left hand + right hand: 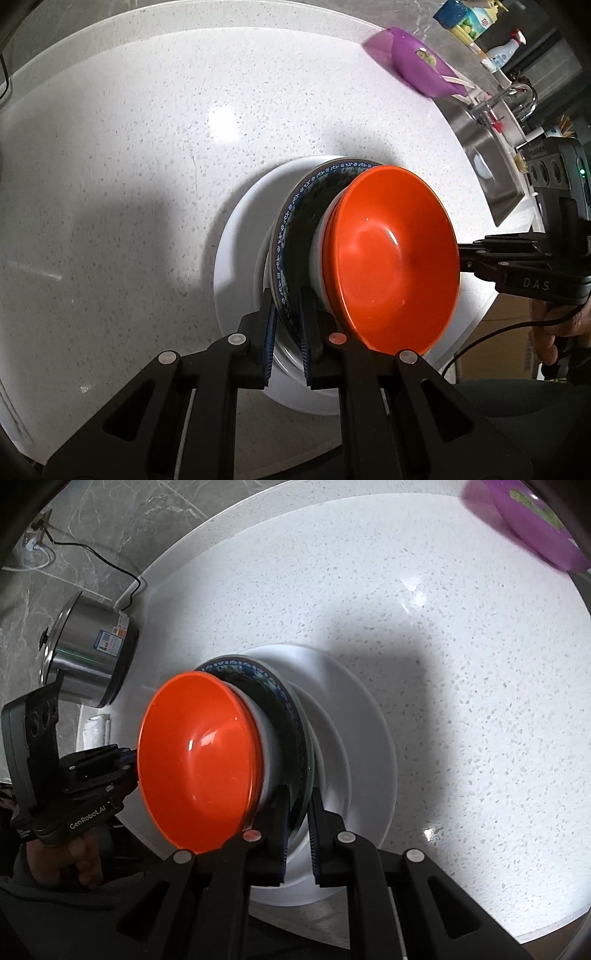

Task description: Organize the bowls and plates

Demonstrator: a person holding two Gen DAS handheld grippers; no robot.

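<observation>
I see a stack of dishes over a speckled white stone countertop (147,155). A glossy orange bowl (391,258) nests in a white bowl (317,266), and both sit inside a dark bowl with a blue-and-white patterned rim (295,206), all above a wide white plate (236,266). From my left wrist camera, the left gripper (286,325) clenches the near rim of the patterned bowl, one blue-padded finger on each side of the wall. My right wrist camera shows the right gripper (299,812) clamped the same way on the opposite rim of that bowl. So both grippers grasp the patterned bowl, with the orange and white bowls riding inside it. I cannot tell whether it touches the plate below.

Only the left view gives me the steel sink (491,166) with its curved faucet (517,99), a spray bottle (506,51) and cartons along the back, plus the hand (557,332) under the right tool. Only the right view gives me a stainless steel rice cooker (88,653) with its black cord (99,554) against the grey marbled wall, and the hand (66,860) on the left tool. A purple plastic dish (417,62) lies well apart from the stack, seen in both views
</observation>
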